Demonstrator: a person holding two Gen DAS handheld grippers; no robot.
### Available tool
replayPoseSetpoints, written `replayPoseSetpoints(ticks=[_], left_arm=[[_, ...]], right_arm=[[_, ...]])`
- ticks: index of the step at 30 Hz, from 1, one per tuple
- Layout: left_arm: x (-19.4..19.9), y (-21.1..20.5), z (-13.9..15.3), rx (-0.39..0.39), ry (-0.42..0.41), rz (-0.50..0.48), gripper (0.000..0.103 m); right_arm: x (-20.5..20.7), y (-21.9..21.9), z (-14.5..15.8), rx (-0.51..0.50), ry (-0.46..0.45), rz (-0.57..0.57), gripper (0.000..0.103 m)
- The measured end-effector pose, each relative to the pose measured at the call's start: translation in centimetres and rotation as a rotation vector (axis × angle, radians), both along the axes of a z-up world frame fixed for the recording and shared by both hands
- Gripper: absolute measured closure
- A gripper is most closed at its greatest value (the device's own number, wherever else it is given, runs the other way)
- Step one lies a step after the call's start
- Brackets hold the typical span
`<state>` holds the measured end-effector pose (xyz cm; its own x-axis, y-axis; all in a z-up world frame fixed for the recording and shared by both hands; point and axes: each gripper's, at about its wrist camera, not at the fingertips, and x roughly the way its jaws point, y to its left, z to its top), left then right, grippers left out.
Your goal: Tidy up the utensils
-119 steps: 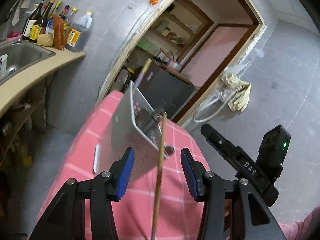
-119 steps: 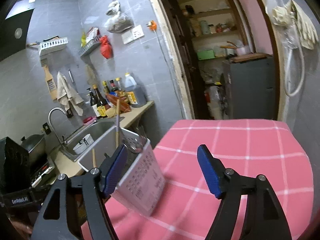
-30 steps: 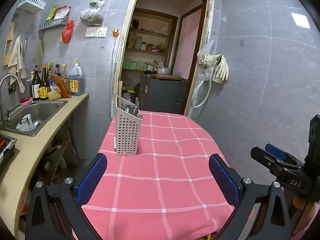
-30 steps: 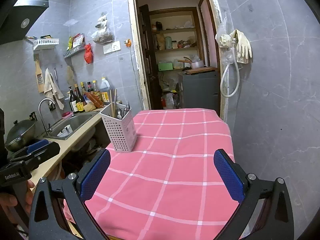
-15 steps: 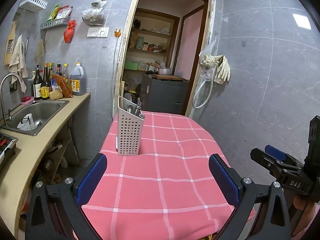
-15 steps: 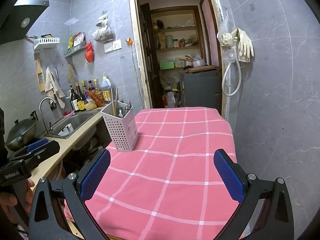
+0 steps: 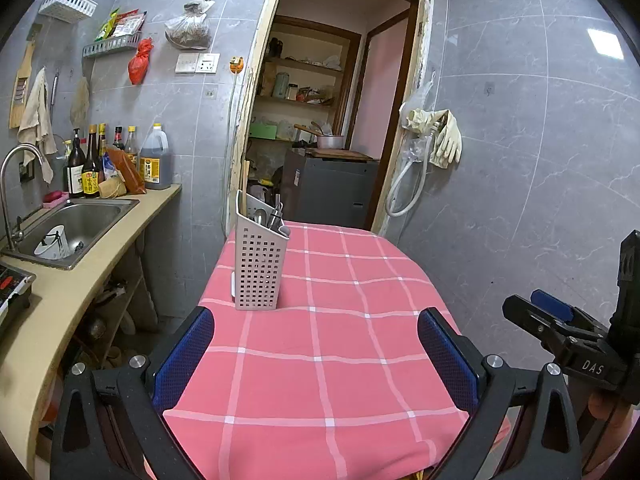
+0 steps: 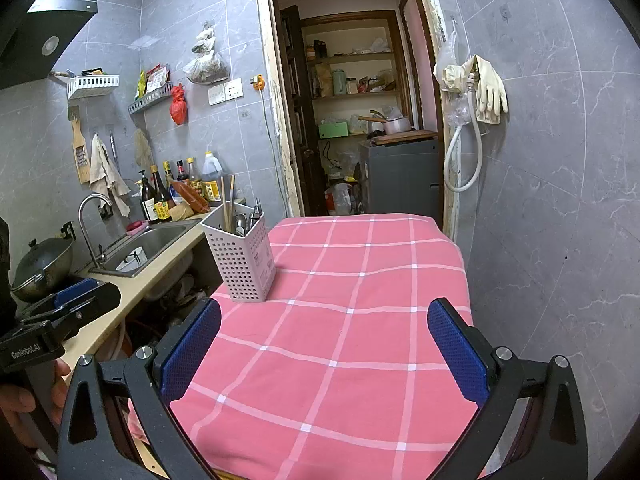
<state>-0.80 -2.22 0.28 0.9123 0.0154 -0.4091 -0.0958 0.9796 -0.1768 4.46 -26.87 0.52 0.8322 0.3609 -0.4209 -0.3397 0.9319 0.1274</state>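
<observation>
A white perforated utensil holder (image 7: 260,264) stands upright at the left side of the table with the pink checked cloth (image 7: 344,344). It holds chopsticks (image 8: 228,204), a spoon and other metal utensils. It also shows in the right wrist view (image 8: 244,264). My left gripper (image 7: 316,344) is open and empty, held back over the table's near edge. My right gripper (image 8: 324,340) is open and empty, also back at the near edge. Each gripper shows at the side of the other's view.
A counter with a sink (image 7: 72,228), a faucet and several bottles (image 7: 116,164) runs along the left. A wok (image 8: 40,268) sits at the near left. A doorway (image 7: 320,140) to a pantry lies beyond the table. Rubber gloves and a hose (image 7: 432,148) hang on the right wall.
Four seconds ago the left gripper held a chopstick over the tilted holder; now the holder stands upright, and both grippers are wide open, empty and pulled back. Little has changed in the last second.
</observation>
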Motion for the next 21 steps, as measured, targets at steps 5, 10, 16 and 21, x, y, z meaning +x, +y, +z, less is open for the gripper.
replayPoseSetpoints(ticks=[5, 10, 16, 21], left_arm=[[-0.02, 0.1, 0.0, 0.0, 0.0, -0.001, 0.001], [0.04, 0.22, 0.03, -0.001, -0.001, 0.0, 0.001], [0.03, 0.3, 0.01, -0.001, 0.0, -0.001, 0.001], [0.02, 0.24, 0.0, -0.001, -0.002, 0.0, 0.001]], right_arm=[[-0.06, 0.04, 0.01, 0.001, 0.0, -0.001, 0.002], [-0.07, 0.06, 0.02, 0.0, 0.001, 0.0, 0.001], [-0.02, 0.05, 0.07, 0.001, 0.002, 0.0, 0.002], [0.0, 0.05, 0.12, 0.0, 0.001, 0.0, 0.001]])
